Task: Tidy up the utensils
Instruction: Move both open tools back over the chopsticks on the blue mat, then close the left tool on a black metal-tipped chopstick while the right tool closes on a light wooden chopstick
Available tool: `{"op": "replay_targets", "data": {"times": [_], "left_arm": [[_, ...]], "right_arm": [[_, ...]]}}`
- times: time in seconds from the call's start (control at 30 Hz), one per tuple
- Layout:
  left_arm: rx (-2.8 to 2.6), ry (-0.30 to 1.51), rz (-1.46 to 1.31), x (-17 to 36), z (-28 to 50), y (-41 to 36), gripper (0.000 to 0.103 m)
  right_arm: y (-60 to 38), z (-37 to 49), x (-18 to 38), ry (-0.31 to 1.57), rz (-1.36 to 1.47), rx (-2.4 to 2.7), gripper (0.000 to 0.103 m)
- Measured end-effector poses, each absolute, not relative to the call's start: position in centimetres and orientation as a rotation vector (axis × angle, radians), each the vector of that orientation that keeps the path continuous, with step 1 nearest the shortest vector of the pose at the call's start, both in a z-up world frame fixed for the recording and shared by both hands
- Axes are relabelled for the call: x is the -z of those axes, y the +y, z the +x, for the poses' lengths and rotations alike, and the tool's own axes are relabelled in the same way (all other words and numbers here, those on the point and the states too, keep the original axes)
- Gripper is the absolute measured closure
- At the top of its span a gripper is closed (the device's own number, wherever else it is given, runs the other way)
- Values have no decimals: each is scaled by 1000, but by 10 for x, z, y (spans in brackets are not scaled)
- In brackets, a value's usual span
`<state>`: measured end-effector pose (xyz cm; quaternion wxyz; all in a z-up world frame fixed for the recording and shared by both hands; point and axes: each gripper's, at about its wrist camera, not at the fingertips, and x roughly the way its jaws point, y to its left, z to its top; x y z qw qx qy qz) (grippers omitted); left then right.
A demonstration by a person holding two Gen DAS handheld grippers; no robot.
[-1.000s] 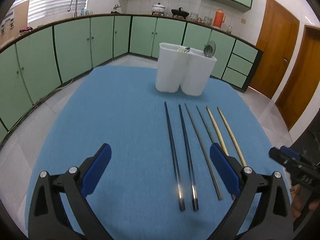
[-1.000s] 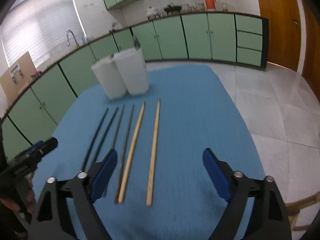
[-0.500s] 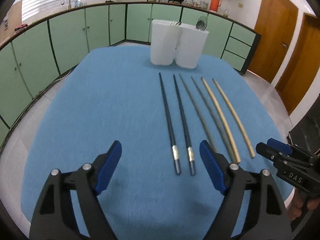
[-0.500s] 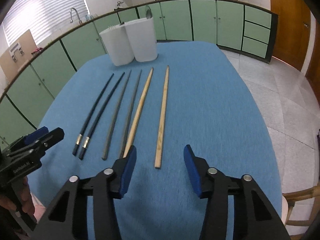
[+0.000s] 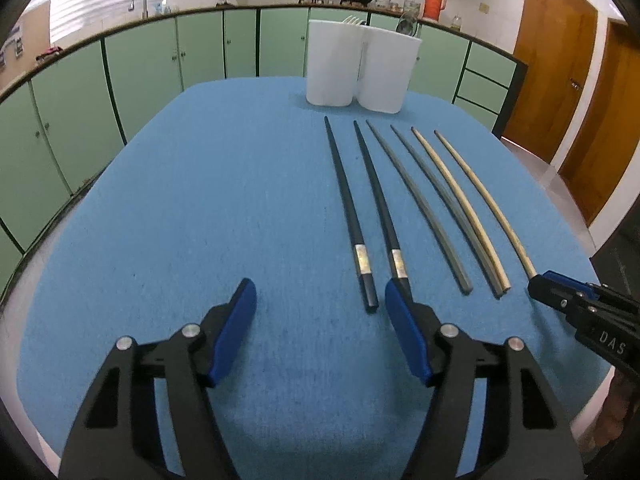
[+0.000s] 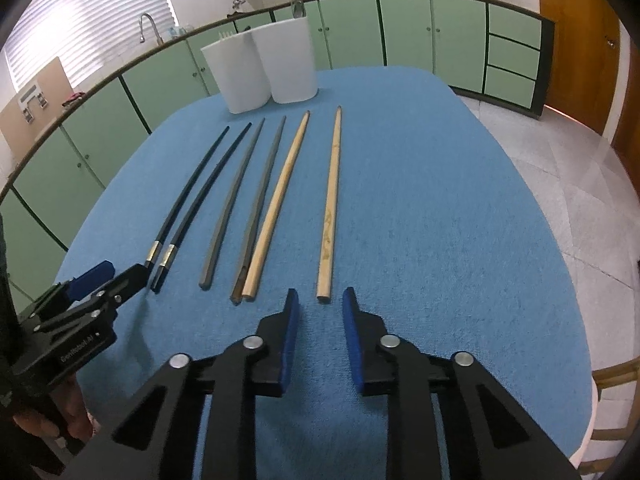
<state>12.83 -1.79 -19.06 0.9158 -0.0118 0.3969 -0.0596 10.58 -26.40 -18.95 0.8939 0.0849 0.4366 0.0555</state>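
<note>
Six slim tapered chopsticks on blue felt mat [image 5: 200,208]: black pair [image 5: 362,216], grey pair [image 6: 240,200], wooden pair [image 6: 304,196]. Left gripper [image 5: 320,300] and right gripper [image 6: 318,300] closing, jaws still empty, blue pads unpressed.

Left gripper [image 5: 318,294] lower and closer to bench [image 5: 200,208] than second ago; jaws narrowed from wide, closing, nothing between pads. Near ends of black chopsticks [image 5: 362,256] now just ahead of its right pad, before well ahead.

Right gripper [image 6: 317,304] also down and forward; jaws closing, gap now slim, nothing clamped. End of rightmost wooden chopstick [image 6: 329,220] now just beyond fingertips, in line with gap; earlier gap straddled two wooden ones.
</note>
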Motion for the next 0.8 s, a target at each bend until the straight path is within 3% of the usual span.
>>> {"op": "replay_targets", "data": {"times": [0.27,0.8], "left_arm": [[116,765,-6,193,123,-20,47],[127,765,-1,193,131,-20,59]], "right_arm": [[-264,106,193,872,169,-103,89],[-261,109,195,846,146,-92,89]]}}
